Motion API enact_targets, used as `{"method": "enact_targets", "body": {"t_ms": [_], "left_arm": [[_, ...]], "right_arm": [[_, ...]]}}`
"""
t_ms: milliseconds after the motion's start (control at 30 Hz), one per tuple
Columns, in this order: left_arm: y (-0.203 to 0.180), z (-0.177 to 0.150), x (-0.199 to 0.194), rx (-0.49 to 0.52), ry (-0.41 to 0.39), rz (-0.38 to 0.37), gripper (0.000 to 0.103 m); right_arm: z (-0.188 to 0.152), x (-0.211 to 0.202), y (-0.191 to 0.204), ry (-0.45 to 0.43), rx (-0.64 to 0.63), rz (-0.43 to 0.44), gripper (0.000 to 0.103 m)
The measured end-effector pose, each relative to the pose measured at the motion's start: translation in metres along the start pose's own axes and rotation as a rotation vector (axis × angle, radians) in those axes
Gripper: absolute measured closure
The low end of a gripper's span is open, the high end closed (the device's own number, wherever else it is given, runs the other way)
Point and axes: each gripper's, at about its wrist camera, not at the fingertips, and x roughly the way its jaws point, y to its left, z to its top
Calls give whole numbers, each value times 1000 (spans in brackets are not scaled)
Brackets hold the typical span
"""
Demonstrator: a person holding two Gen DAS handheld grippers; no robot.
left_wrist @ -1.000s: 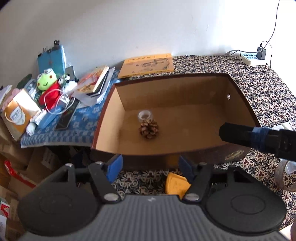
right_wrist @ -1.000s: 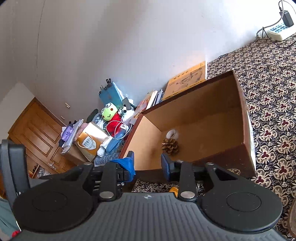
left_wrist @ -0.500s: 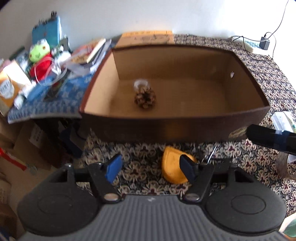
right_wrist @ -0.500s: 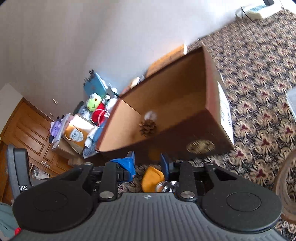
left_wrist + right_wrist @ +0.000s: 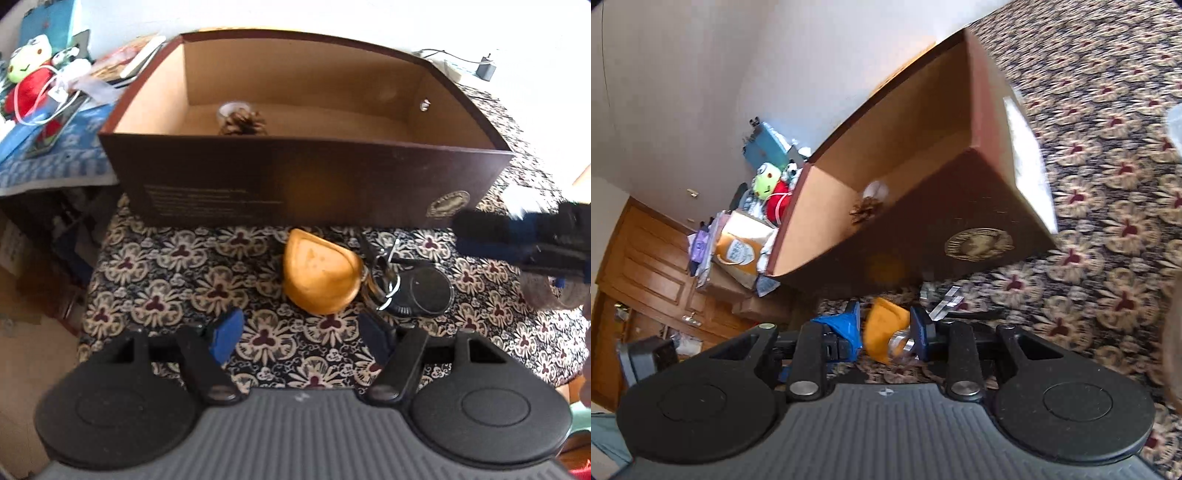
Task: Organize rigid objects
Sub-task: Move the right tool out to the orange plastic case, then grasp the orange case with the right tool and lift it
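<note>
A brown cardboard box (image 5: 295,177) stands open on the floral tablecloth, with a pine cone (image 5: 242,123) and a small white roll (image 5: 231,109) inside it. In front of the box lie an orange case (image 5: 319,271) and a bunch of keys with a black fob (image 5: 417,291). My left gripper (image 5: 301,328) hovers open just short of the orange case, nothing between its fingers. My right gripper (image 5: 460,230) reaches in from the right, above the cloth beside the keys. In the right wrist view the right gripper (image 5: 884,325) keeps a narrow gap and grips nothing; the orange case (image 5: 877,334) lies beyond it.
The cloth's left edge (image 5: 92,295) drops off to boxes below. A frog plush (image 5: 24,66), books and cables crowd a blue cloth at the left. A power strip (image 5: 458,70) sits behind the box. A brownish tape ring (image 5: 543,295) lies at the right.
My left gripper has sunk and tipped downward, so the orange case and keys now lie just ahead of it. My right gripper has also sunk and rolled, tilting the box in its view.
</note>
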Motion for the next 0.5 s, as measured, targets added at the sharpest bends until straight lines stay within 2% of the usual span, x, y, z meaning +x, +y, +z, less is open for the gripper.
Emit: {"method": "enact_targets", "body": {"t_ms": [300,500], "left_arm": [[4,0,16,60,17,-94,32],[8,1,27,102,40,-133,29]], "right_arm": [[8,56,20,91,-47,5,90],[6,76,19,118,-128,-81,89]]}}
